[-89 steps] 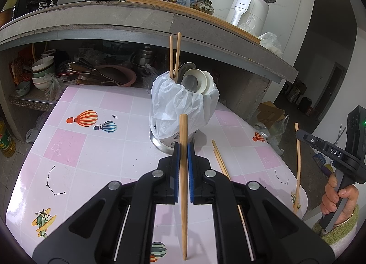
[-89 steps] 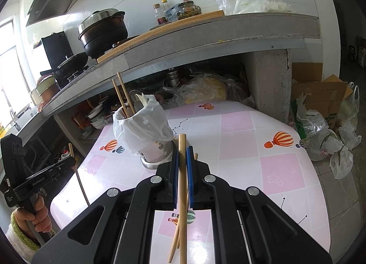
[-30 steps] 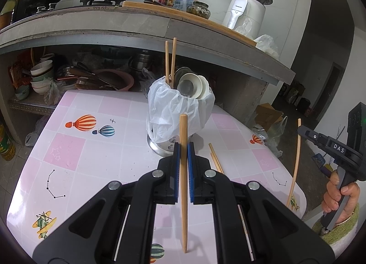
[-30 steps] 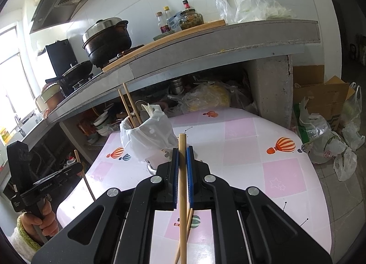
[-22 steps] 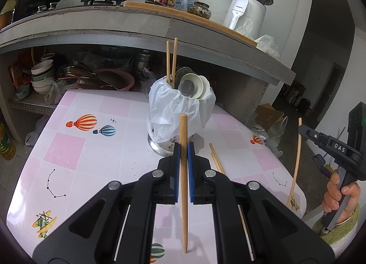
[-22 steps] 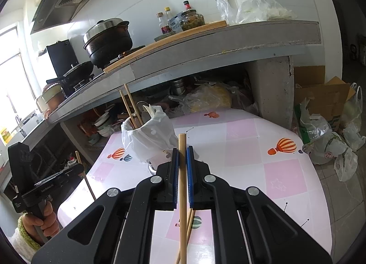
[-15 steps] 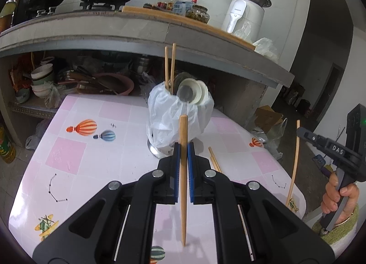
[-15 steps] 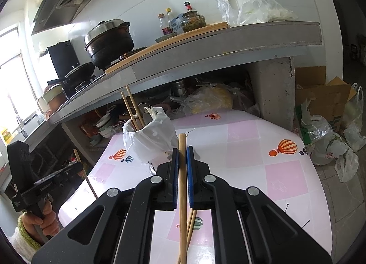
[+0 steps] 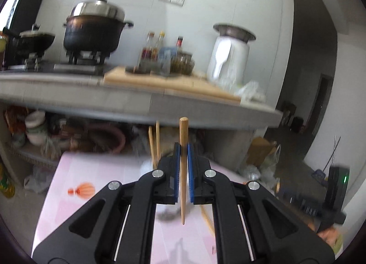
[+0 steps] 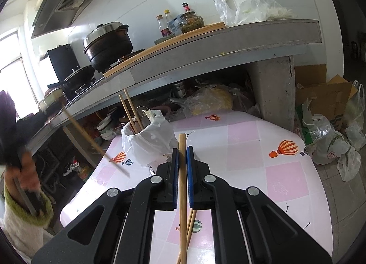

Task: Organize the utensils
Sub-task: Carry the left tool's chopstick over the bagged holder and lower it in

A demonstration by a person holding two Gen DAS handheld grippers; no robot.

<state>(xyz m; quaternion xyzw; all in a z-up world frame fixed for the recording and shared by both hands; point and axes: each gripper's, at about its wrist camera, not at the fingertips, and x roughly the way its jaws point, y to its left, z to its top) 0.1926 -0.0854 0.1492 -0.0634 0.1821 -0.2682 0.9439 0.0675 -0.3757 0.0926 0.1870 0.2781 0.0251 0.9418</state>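
Standing upright between blue-padded jaws, a slim light-wood chopstick is clamped by the left gripper; a matching chopstick is clamped likewise by the right gripper, extending above and below the jaws.

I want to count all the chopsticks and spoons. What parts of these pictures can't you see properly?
- Left wrist view: the bag-lined holder is blurred and mostly behind the left tool.
- Right wrist view: loose chopsticks on the table run under the right tool and off the bottom edge.
- Right wrist view: the holder's inside is hidden by its bag, so no sure count.
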